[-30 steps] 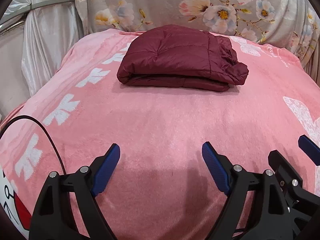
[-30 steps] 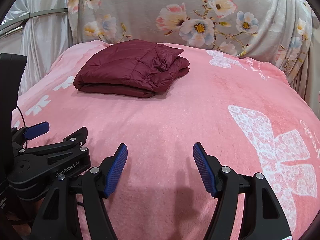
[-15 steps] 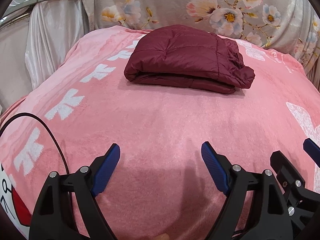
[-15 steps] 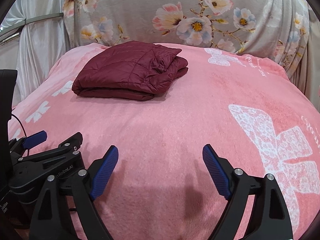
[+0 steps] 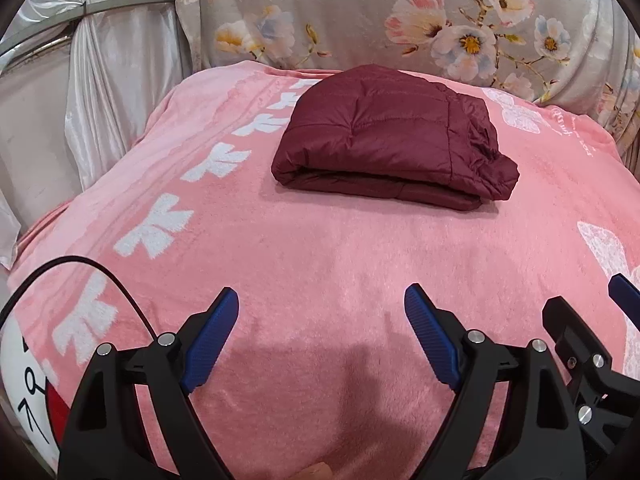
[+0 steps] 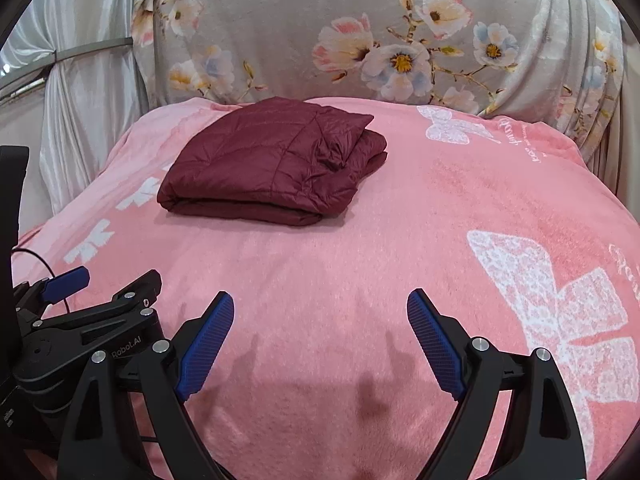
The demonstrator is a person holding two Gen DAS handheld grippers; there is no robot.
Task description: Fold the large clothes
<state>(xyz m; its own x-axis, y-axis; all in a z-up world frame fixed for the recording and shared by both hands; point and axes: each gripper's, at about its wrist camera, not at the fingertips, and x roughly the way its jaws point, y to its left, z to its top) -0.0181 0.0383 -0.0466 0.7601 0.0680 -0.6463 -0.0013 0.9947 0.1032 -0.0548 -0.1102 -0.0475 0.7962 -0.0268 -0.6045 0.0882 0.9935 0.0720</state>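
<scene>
Toward the far end of the bed, the maroon puffer jacket (image 5: 394, 148) lies folded into a thick packet on the pink blanket (image 5: 320, 260), near the floral cushion (image 5: 400, 20). Folding looks done; a good finish would be pressing the bunched right edge flat without dragging the stack. Left tongs (image 5: 322, 320) stand wide apart, empty. Right tongs (image 6: 320, 320), jaws just opened wider, hold nothing. Open blanket lies between tongs and jacket; a black cable (image 5: 100, 276) loops at left.
</scene>
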